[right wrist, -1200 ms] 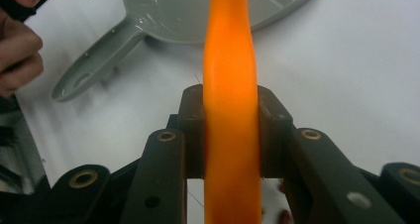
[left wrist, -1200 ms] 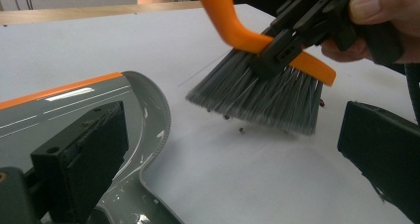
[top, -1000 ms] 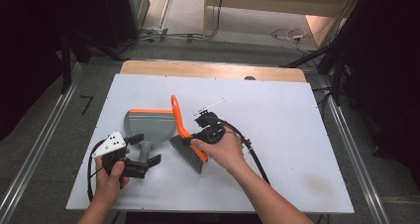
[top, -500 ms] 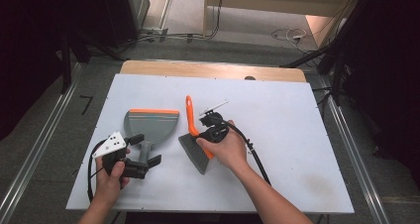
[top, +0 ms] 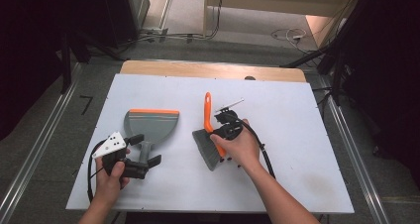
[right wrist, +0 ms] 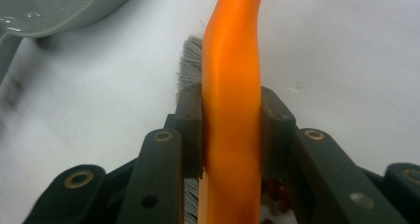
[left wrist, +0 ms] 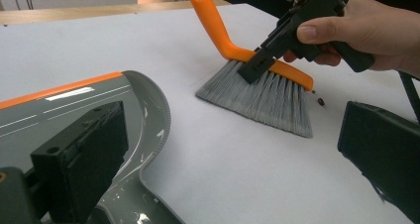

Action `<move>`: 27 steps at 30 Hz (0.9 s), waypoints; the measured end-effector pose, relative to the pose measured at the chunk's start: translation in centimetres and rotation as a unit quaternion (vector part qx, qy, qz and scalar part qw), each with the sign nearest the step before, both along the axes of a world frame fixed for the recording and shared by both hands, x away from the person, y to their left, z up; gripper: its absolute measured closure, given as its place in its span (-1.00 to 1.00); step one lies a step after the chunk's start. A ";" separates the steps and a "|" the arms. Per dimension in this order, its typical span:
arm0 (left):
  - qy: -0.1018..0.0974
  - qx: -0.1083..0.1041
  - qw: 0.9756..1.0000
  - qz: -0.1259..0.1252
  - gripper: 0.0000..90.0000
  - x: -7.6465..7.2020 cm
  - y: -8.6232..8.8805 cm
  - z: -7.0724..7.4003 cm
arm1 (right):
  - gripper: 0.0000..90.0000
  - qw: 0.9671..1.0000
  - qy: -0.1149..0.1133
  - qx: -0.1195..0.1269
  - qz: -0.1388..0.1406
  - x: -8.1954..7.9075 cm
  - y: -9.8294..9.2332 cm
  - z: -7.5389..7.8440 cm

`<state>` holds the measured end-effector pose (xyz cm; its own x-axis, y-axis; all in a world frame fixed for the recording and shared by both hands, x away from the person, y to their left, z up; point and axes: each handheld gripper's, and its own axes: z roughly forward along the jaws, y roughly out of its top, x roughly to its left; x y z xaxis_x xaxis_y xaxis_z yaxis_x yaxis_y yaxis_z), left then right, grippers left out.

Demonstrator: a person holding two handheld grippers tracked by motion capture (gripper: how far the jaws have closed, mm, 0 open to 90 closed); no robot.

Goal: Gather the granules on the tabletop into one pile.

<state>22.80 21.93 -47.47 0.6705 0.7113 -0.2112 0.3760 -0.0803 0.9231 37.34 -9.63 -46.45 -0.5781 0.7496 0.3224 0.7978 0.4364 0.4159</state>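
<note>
A grey dustpan (top: 151, 124) with an orange front lip lies flat on the white table (top: 297, 115), left of centre. My left gripper (top: 146, 149) stands open astride the pan's handle; in the left gripper view the handle (left wrist: 133, 184) lies against one jaw and the other jaw is far off. A hand brush (top: 208, 135) with an orange handle and grey bristles (left wrist: 262, 92) rests bristles-down to the right of the pan. My right gripper (top: 218, 135) is shut on the brush's orange back (right wrist: 233, 60), its pads (right wrist: 190, 120) pressed on both sides.
A tiny dark speck (left wrist: 321, 101) lies on the table just beside the bristles. The table's wooden far edge (top: 213, 68) is bare, and wide white surface stretches to the right. Cables trail from both grippers toward the front edge.
The right gripper has swung the brush clockwise and shifted it right, so the orange handle now points away from me instead of leaning left. The left gripper and dustpan stayed put.
</note>
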 end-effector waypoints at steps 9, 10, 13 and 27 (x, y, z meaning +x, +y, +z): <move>0.000 0.002 1.000 0.000 -1.00 -0.1 -0.1 0.0 | 0.48 1.000 0.000 -0.008 -0.022 0.6 -2.1 0.2; 0.000 0.002 1.000 0.001 -1.00 -0.1 -0.1 0.0 | 0.48 1.000 0.000 -0.007 -0.024 0.7 -2.3 0.2; 0.000 0.002 1.000 0.001 -1.00 -0.1 0.0 0.0 | 0.48 1.000 -0.001 -0.007 -0.026 0.9 -3.2 0.1; 0.000 0.003 1.000 0.000 -1.00 -0.1 -0.1 0.0 | 0.48 0.999 0.000 -0.009 -0.049 1.5 -5.6 0.3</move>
<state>22.74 21.85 -47.47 0.6698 0.7132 -0.2066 0.3762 -0.0861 0.9225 38.81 -15.27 -46.16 -0.5018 0.8080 0.3086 0.8370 0.3636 0.4089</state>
